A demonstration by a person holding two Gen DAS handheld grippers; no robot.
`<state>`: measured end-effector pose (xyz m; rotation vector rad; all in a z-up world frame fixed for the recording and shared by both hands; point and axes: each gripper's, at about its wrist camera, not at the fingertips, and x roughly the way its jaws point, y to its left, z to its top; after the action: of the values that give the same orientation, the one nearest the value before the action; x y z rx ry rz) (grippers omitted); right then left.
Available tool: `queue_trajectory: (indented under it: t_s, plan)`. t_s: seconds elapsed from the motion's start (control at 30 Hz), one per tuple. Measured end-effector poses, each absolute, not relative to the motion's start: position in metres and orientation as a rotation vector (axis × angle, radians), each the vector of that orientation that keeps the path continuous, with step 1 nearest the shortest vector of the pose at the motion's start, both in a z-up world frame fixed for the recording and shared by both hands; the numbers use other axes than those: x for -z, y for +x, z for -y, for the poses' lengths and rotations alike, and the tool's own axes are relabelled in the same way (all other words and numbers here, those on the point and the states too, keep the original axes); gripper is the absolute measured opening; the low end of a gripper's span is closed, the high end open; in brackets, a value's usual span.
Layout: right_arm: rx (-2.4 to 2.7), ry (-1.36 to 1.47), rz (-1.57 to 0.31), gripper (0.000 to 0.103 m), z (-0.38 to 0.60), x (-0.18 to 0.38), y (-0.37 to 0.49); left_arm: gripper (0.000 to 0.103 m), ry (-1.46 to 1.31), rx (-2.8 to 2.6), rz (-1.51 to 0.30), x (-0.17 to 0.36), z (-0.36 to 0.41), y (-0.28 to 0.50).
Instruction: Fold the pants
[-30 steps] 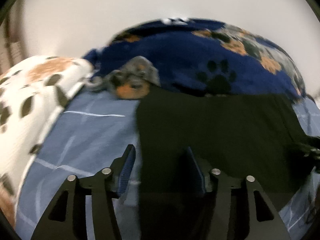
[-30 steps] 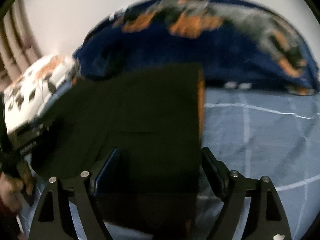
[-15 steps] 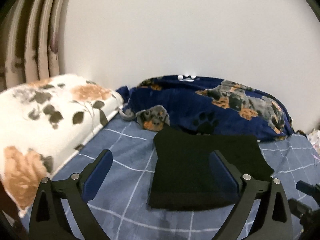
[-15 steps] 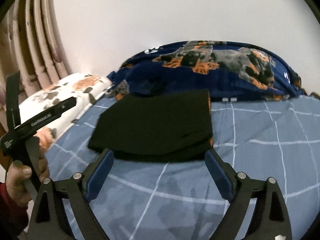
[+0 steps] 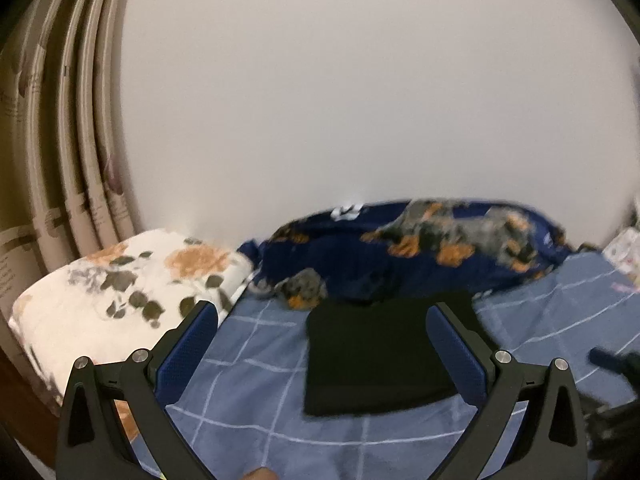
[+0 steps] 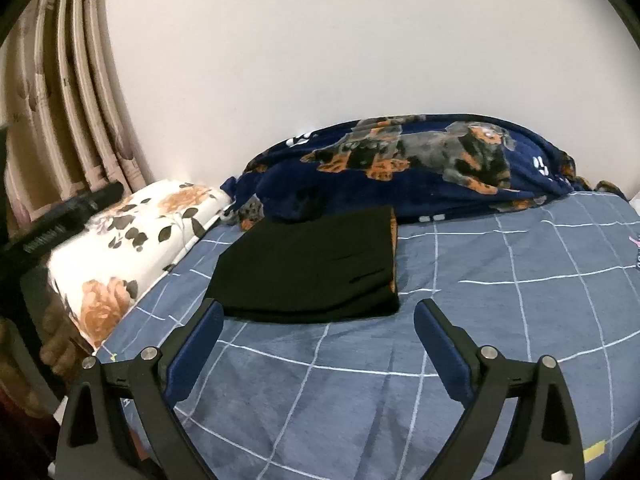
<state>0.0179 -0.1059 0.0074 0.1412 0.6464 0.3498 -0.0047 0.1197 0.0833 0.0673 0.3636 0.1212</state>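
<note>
Black pants [image 6: 312, 264] lie folded square near the bed's [image 6: 480, 340] head; both grippers [image 5: 320, 344] [image 6: 316, 344] hang empty, jaws opening wide — folding looks finished.

The pants [image 6: 312, 266] are black and lie folded into a compact, roughly rectangular stack, flat on the blue bed sheet [image 6: 500, 320] with thin white grid lines. Their layers are squared up, with a thicker folded edge along the near side and a thin strip of orange showing along the right edge. A faint crease runs across the top layer. The far edge of the stack touches, or lies just against, the navy dog-print blanket [image 6: 420, 168]; a floral pillow [image 6: 132, 232] sits to its left, apart.
</note>
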Motion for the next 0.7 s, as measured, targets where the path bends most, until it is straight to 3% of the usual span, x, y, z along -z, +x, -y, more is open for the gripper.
queue_trajectory:
  t_s: [0.23, 0.7]
  plan:
    - [-0.356, 0.144, -0.632, 0.095, 0.109, -0.014, 0.012, 0.103, 0.011, -0.075, -0.33, -0.107, -0.111, -0.016]
    - [-0.367, 0.134, -0.611, 0.095, 0.104, -0.022, 0.005, 0.103, 0.022, -0.066, -0.352, -0.102, -0.098, -0.017]
